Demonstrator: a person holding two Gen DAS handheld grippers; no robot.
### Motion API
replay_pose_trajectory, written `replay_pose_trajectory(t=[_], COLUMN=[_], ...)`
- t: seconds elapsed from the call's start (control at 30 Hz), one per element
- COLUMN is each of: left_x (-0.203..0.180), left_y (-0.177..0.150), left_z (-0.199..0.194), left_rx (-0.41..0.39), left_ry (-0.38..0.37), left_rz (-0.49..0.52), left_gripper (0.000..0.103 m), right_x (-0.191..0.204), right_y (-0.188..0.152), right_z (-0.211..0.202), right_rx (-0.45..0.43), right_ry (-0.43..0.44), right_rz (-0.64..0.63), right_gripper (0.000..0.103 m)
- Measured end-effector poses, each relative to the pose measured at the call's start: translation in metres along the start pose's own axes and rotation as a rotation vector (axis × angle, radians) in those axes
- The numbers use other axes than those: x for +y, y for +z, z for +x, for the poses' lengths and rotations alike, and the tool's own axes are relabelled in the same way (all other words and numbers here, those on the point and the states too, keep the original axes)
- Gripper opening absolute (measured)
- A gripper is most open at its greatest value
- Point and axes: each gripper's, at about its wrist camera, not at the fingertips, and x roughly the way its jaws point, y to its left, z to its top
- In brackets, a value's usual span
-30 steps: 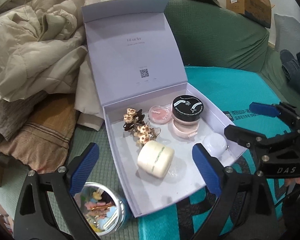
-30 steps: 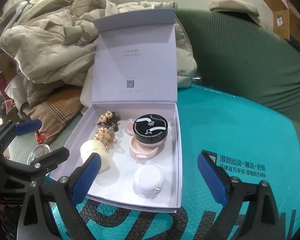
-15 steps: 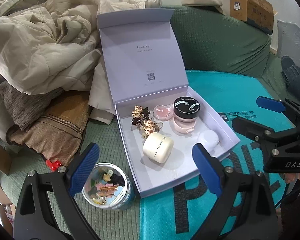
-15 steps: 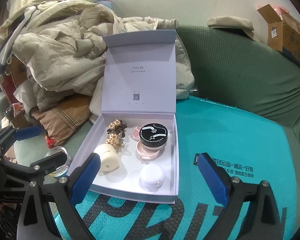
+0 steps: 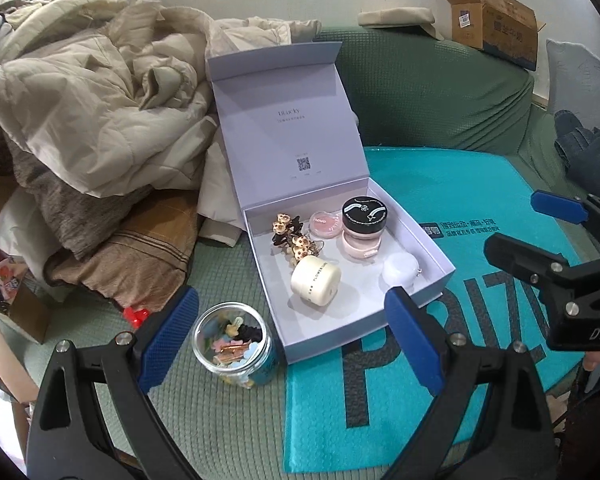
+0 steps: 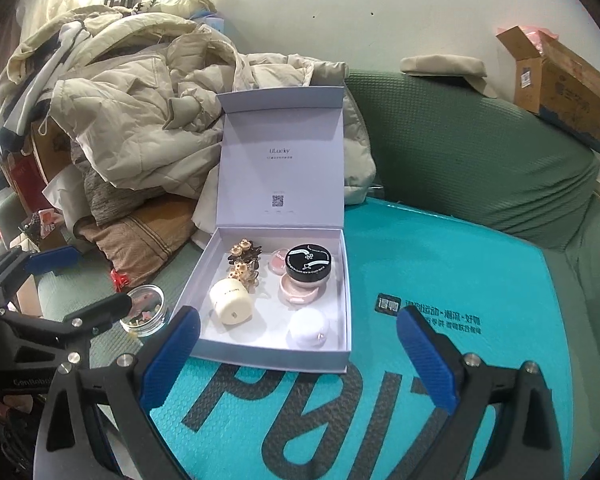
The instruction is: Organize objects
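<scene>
A lavender gift box (image 5: 288, 128) stands with its lid upright, half on the teal mat (image 5: 440, 184). Inside it lie a cream jar (image 5: 315, 280) on its side, a black-lidded jar (image 5: 364, 214) stacked on a pink compact, a small pink pot (image 5: 325, 224), a white round case (image 5: 399, 270) and bear hair clips (image 5: 290, 236). A lidless glass jar of clips (image 5: 234, 344) stands outside the box's left front corner. My left gripper (image 5: 290, 332) hovers open in front of the box with nothing between its fingers. My right gripper (image 6: 298, 356) is open too, above the mat's print.
Beige coats (image 6: 140, 112) and folded cloth are piled left of the box on the green sofa (image 6: 480, 152). A cardboard carton (image 6: 560, 80) sits on the sofa back at right. A small red clip (image 5: 134, 314) lies near the glass jar.
Both grippers have drawn back and up from the box, so it looks smaller and farther. The glass jar has come fully into the left wrist view. Nothing in the box moved.
</scene>
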Motion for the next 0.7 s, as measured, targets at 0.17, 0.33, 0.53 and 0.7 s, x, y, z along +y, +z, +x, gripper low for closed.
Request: replay_pose_trajectory(t=[0.17, 0.33, 0.53, 0.7], left_x=[0.000, 0.000, -0.006, -0.009], left_y=[-0.005, -0.015, -0.032, -0.048], left_z=[-0.021, -0.035, -0.044, -0.048], left_rx=[-0.023, -0.029, -0.029, -0.025], left_ry=[0.023, 0.021, 0.021, 0.013], left_rz=[0.005, 0.003, 0.008, 0.010], left_gripper=[0.094, 0.094, 0.094, 0.094], right_x=[0.001, 0.004, 0.010, 0.012], right_y=[-0.011, -0.024, -0.044, -0.061], right_z=[-0.016, -0.026, -0.029, -0.032], right_rx=[-0.001, 0.008, 0.040, 0.056], right_ry=[-0.003, -0.010, -0.021, -0.028], right_rz=[0.016, 0.020, 0.026, 0.043], right_gripper=[0.100, 0.099, 0.100, 0.100])
